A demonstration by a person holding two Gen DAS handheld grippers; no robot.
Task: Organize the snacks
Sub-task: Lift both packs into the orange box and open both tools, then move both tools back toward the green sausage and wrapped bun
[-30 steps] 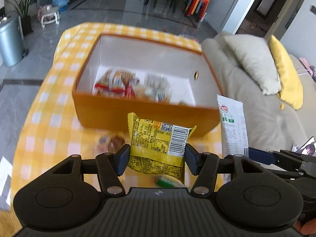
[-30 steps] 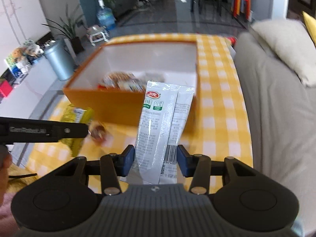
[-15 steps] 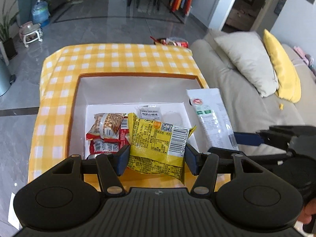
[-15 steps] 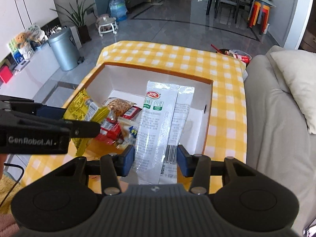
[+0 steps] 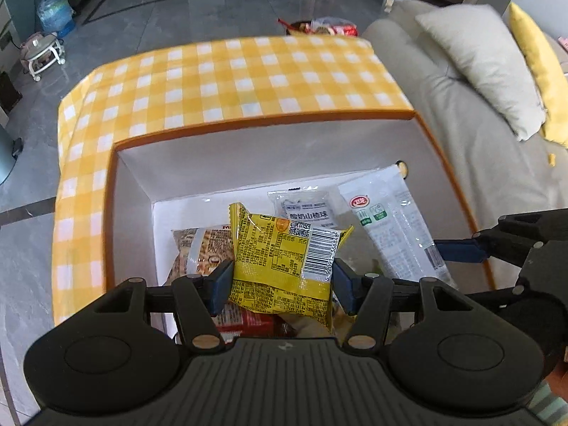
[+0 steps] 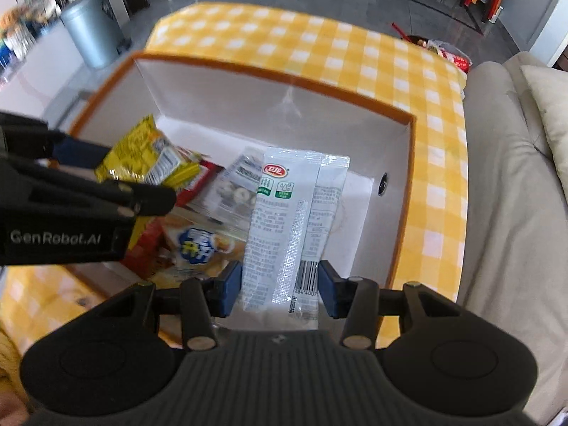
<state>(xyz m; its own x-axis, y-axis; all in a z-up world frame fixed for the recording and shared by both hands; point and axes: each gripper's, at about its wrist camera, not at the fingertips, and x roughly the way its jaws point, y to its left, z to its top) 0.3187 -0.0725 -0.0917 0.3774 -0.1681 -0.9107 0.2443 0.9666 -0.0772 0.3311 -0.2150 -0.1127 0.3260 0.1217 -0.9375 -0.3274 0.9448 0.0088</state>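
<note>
An orange box (image 5: 248, 128) with white inner walls (image 6: 269, 106) stands on the yellow checked tablecloth (image 5: 227, 81). Several snack packets lie on its floor. My left gripper (image 5: 280, 280) is shut on a yellow snack packet (image 5: 284, 259) and hangs over the box's left part; the same yellow packet (image 6: 145, 156) shows at the left of the right wrist view. My right gripper (image 6: 280, 289) is shut on a long white packet (image 6: 294, 220) over the box's right part; this white packet (image 5: 394, 227) also shows in the left wrist view.
A grey sofa (image 5: 497, 163) with a beige cushion (image 5: 479, 64) and a yellow cushion (image 5: 539, 71) runs along the table's right side. A metal bin (image 6: 92, 32) stands on the floor to the left. A basket of red packets (image 5: 326, 28) sits beyond the table.
Both grippers have travelled forward from in front of the box to over its inside, tilting downward, each still holding its packet. The box's floor and its snacks now lie right beneath them.
</note>
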